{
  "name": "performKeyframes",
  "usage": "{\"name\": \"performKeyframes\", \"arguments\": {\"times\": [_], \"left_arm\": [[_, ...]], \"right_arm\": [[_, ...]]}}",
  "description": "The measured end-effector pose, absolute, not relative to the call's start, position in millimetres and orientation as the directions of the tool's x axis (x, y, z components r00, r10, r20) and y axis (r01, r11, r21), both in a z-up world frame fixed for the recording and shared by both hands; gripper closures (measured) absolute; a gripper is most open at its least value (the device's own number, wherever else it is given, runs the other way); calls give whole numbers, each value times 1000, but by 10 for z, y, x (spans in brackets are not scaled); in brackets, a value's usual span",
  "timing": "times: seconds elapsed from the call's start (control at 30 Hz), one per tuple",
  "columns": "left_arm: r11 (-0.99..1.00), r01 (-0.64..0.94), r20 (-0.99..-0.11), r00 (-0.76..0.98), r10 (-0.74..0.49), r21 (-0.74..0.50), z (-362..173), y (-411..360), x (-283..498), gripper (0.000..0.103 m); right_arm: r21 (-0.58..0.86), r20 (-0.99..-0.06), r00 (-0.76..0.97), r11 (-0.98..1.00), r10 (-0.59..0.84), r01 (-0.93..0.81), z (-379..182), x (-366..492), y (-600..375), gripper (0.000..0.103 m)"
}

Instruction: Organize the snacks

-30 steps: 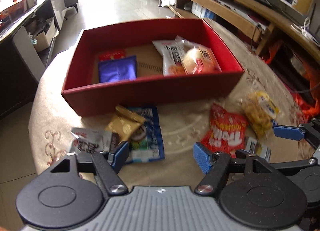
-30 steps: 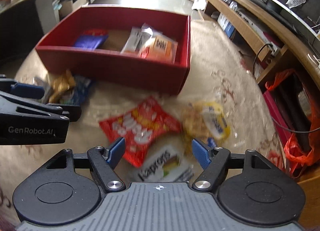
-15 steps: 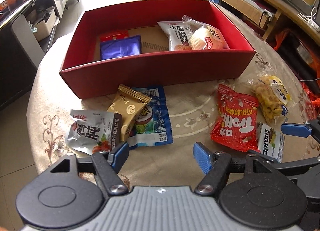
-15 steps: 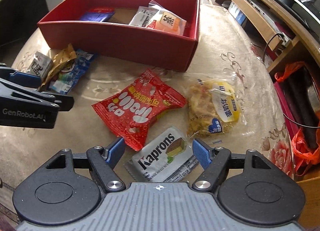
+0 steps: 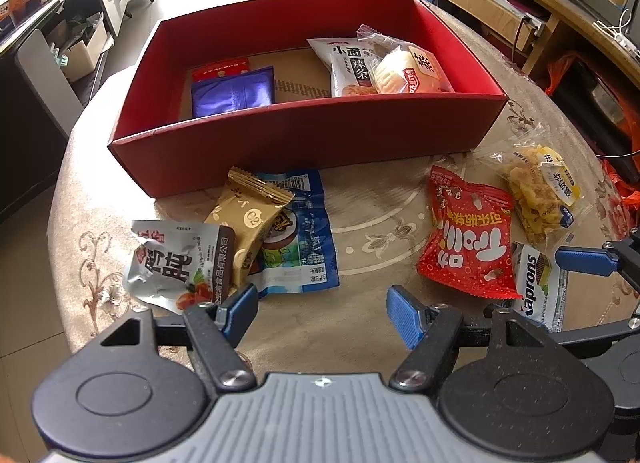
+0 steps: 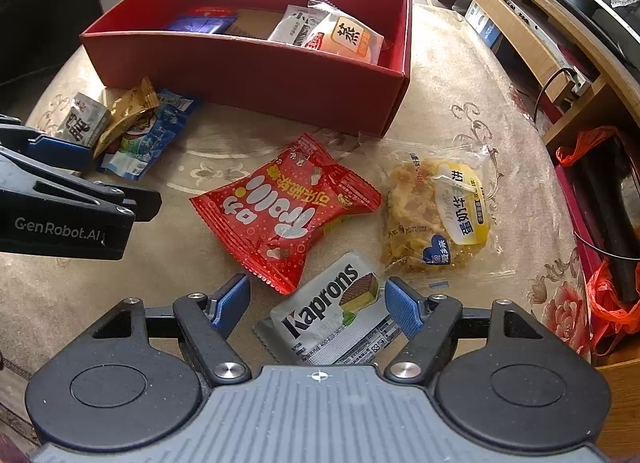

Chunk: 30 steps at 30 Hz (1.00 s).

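Box [image 5: 304, 135], red and open-topped, already holds four packets at the table's [image 5: 368, 327] far side. Nearer, the slippery, crinkly Kaprons wafer pack [image 6: 332, 315] lies flat between the right gripper's [image 6: 316, 301] parted, empty jaws; pinch its stiff middle. The left gripper [image 5: 322, 311] gapes empty too.

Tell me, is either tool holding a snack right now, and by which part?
Nothing is held. The left tool and right tool both hang open above the snacks.
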State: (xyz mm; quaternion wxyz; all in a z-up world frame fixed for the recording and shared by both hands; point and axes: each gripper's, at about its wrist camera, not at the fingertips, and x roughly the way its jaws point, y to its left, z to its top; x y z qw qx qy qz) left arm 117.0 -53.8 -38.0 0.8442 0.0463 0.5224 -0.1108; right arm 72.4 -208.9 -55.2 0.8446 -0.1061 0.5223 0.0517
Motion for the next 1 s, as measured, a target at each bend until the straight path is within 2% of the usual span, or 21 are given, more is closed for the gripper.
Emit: {"name": "performKeyframes", "arguments": {"times": [0.33, 0.4, 0.47, 0.5, 0.63, 0.67, 0.8, 0.87, 1.0], "left_arm": [[983, 173, -888, 439, -136, -65, -336, -368, 1327, 35], [989, 123, -888, 441, -133, -87, -327, -254, 1402, 35], [990, 93, -890, 436, -133, -103, -336, -175, 1476, 33], [992, 78, -890, 438, -126, -101, -344, -153, 1505, 33], [994, 24, -886, 451, -105, -106, -318, -16, 1601, 33], [994, 12, -886, 454, -100, -106, -302, 36, 1635, 32], [993, -43, -890, 449, -83, -114, -330, 252, 1758, 29], [989, -71, -899, 429, -87, -129, -414, 331, 1773, 29], [994, -35, -896, 437, -81, -106, -466, 322, 1788, 27]], "right_arm": [[-108, -903, 430, 971, -6, -212, -606, 739, -2128, 22], [-122, -900, 436, 969, -15, -217, -605, 733, -2120, 29], [-145, -893, 449, 964, -31, -221, -591, 721, -2117, 42], [-143, -891, 454, 965, -29, -219, -577, 713, -2129, 44], [-77, -893, 449, 975, 25, -207, -516, 716, -2220, 68], [-58, -894, 445, 977, 42, -207, -504, 712, -2236, 69], [-25, -898, 433, 976, 73, -216, -497, 704, -2239, 69], [8, -901, 422, 976, 100, -216, -485, 698, -2257, 63], [13, -903, 417, 977, 103, -213, -489, 702, -2253, 61]]}}
